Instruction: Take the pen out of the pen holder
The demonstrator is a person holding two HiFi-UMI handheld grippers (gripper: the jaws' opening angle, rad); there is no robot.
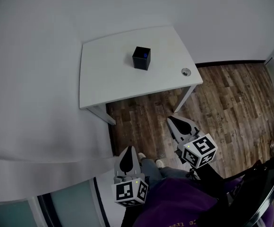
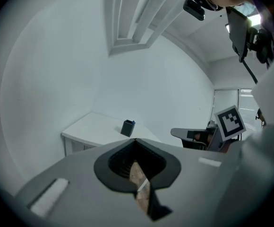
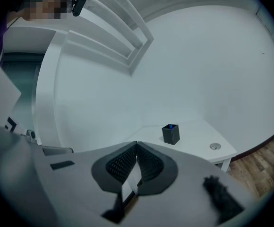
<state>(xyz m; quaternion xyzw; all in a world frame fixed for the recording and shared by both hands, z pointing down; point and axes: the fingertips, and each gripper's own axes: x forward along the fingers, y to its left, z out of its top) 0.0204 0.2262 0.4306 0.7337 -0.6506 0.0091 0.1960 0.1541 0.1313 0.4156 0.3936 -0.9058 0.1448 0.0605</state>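
Observation:
A black square pen holder [image 1: 141, 57] stands near the middle of a white table [image 1: 104, 84], with the blue tip of a pen [image 1: 146, 55] showing inside it. The same pen holder [image 2: 127, 127] is small and distant in the left gripper view, and the pen holder [image 3: 171, 134] also sits far off in the right gripper view. My left gripper [image 1: 126, 161] and right gripper [image 1: 178, 124] hang well short of the table, over the floor. Both are shut, jaws meeting at the tips, with nothing held.
A round grey cable grommet [image 1: 186, 72] sits near the table's right corner. Dark wood floor [image 1: 231, 108] lies under and right of the table. White walls surround the table. A dark chair [image 1: 264, 183] stands at the lower right beside the person's legs.

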